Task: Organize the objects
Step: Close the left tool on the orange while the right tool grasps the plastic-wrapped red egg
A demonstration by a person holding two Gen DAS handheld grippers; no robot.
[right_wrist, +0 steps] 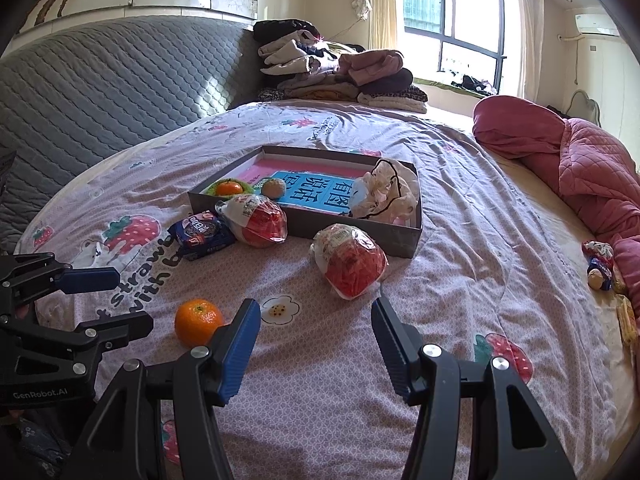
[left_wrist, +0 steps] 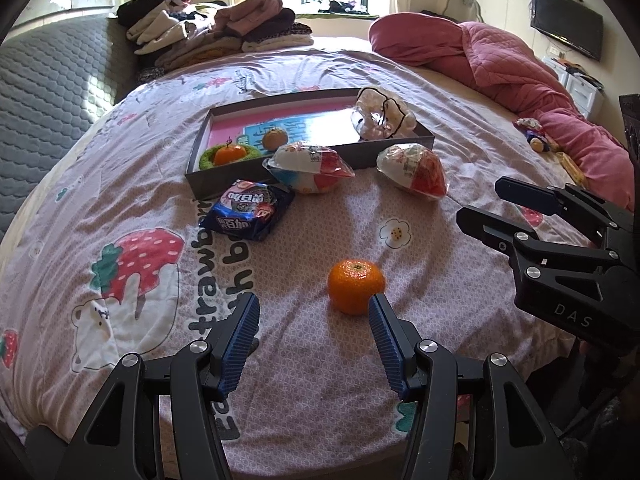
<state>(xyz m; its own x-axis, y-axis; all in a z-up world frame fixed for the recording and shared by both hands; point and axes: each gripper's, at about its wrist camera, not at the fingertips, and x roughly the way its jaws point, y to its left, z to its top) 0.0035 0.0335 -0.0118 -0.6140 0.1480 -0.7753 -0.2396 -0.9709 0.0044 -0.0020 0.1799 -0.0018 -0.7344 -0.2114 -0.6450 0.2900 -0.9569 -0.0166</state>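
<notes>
A loose orange [left_wrist: 356, 286] [right_wrist: 198, 321] lies on the bedsheet, just ahead of my open left gripper [left_wrist: 314, 308] and touching nothing. My open, empty right gripper [right_wrist: 314, 312] is to its right. A grey box tray [left_wrist: 192, 178] [right_wrist: 400, 246] further back holds an orange in a green ring [left_wrist: 229, 155] [right_wrist: 229, 188], a small fruit [left_wrist: 275, 139] [right_wrist: 273, 188] and a clear bag [left_wrist: 382, 114] [right_wrist: 382, 196]. In front of the tray lie two wrapped snack packs [left_wrist: 308, 168] [left_wrist: 414, 171] [right_wrist: 256, 220] [right_wrist: 350, 260] and a blue biscuit packet [left_wrist: 250, 210] [right_wrist: 200, 234].
A red quilt [left_wrist: 500, 64] [right_wrist: 580, 168] lies along the right side with small toys [left_wrist: 534, 134] [right_wrist: 598, 266] beside it. Folded clothes [left_wrist: 216, 30] [right_wrist: 340, 68] are stacked at the far end. A grey padded headboard [right_wrist: 100, 92] stands on the left.
</notes>
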